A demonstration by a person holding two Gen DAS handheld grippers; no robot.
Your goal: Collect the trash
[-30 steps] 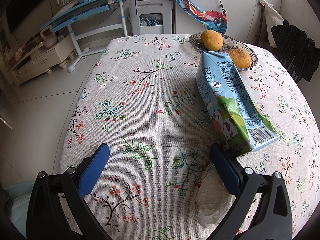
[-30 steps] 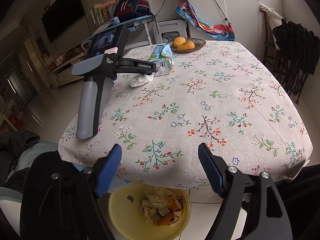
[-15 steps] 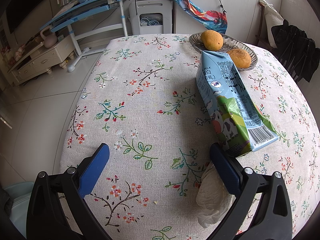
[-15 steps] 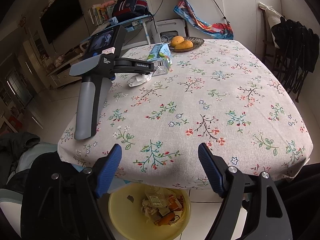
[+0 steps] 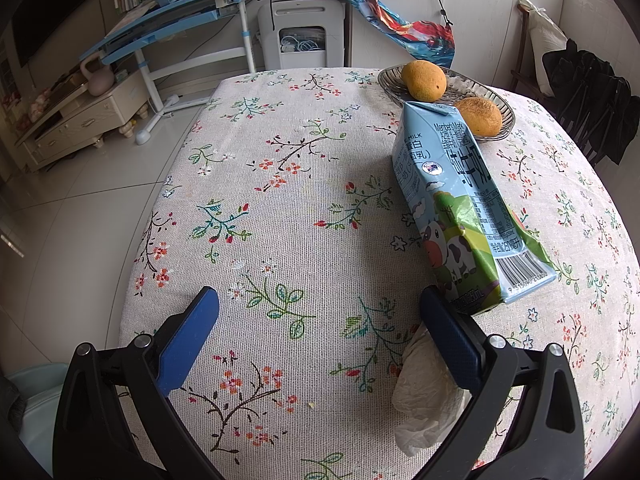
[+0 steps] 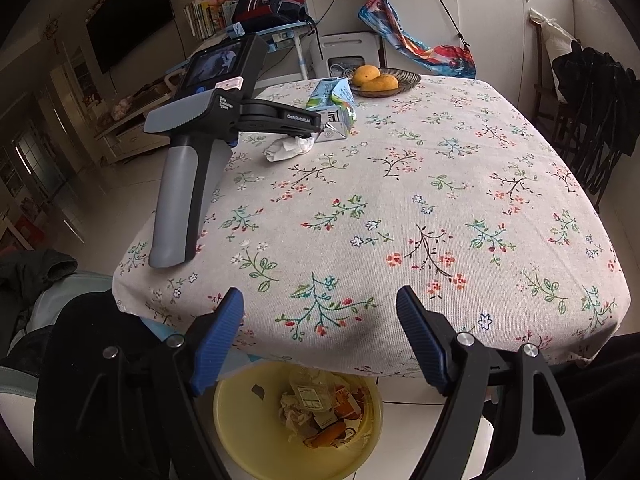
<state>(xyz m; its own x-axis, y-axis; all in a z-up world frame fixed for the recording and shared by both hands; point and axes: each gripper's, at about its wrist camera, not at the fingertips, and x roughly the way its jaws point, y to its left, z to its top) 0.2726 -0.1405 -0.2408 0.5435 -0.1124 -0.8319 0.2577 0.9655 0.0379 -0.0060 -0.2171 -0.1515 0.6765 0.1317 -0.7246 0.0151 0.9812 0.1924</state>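
A blue and green milk carton (image 5: 460,208) lies on its side on the floral tablecloth; it also shows in the right wrist view (image 6: 332,102). A crumpled white tissue (image 5: 428,396) lies under my left gripper's right finger (image 5: 448,340), also visible from the right (image 6: 290,147). My left gripper (image 5: 316,336) is open and empty, standing on the table; its whole body shows in the right wrist view (image 6: 208,128). My right gripper (image 6: 318,336) is open and empty at the table's near edge, above a yellow trash bin (image 6: 240,420) holding scraps.
A metal dish (image 5: 496,98) with two orange fruits (image 5: 424,80) stands behind the carton, also visible in the right wrist view (image 6: 404,80). A chair with dark clothes (image 6: 592,100) stands at the right. A blue desk (image 5: 172,28) and white appliance (image 5: 304,36) lie beyond the table.
The right wrist view has drifted slightly; the table appears a little lower and farther. The left gripper, carton and tissue have not moved.
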